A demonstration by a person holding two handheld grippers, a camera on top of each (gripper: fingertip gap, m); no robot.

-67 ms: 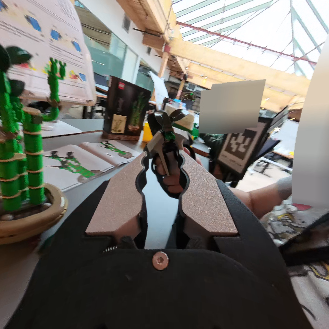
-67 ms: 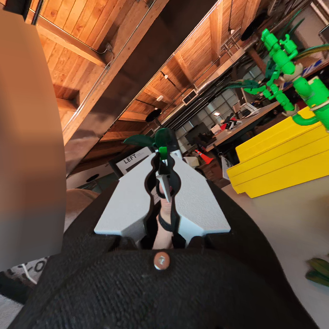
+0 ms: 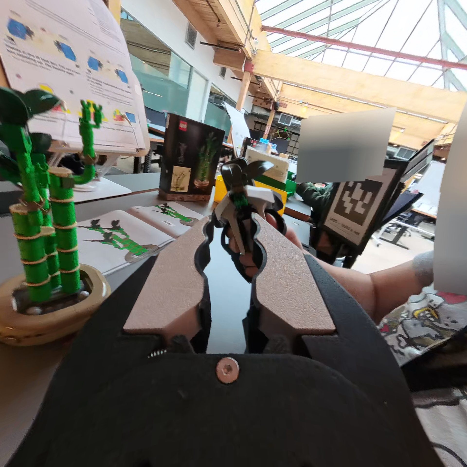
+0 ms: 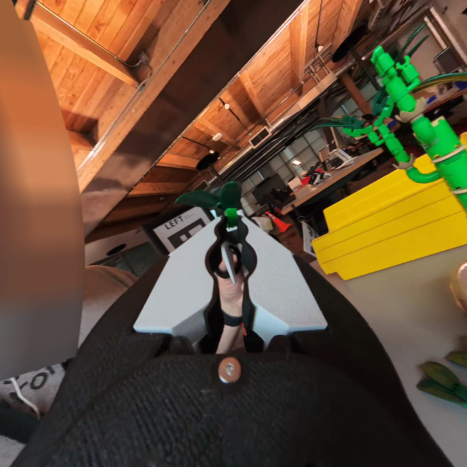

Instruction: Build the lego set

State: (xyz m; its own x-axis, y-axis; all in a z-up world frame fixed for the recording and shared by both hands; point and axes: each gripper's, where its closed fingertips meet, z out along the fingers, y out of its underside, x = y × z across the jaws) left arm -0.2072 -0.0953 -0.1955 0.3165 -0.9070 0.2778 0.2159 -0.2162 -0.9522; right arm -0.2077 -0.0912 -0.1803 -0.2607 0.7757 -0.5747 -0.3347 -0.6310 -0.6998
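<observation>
The green bamboo model (image 3: 63, 227) stands in its tan pot (image 3: 50, 323) at the left of the left wrist view, and its upper stalks show at the right of the right wrist view (image 4: 424, 131). My right gripper (image 4: 231, 222), with white fingers, is shut on a small bright green piece with dark green leaves (image 4: 228, 194) and holds it up in the air. In the left wrist view that gripper (image 3: 240, 202) and the leaf piece (image 3: 238, 177) face me, just beyond my left gripper (image 3: 232, 218). My left gripper has copper fingers and is open and empty.
An open instruction booklet (image 3: 113, 240) and the dark set box (image 3: 189, 161) lie on the grey table behind. A printed sheet on a stand (image 3: 75, 63) is at upper left. Yellow bins (image 4: 391, 227) stand beside the model. Loose dark green leaves (image 4: 439, 379) lie on the table at right. My two grippers' fingertips are within a few centimetres of each other.
The bamboo model sits slightly further right in the left wrist view. Both grips are unchanged.
</observation>
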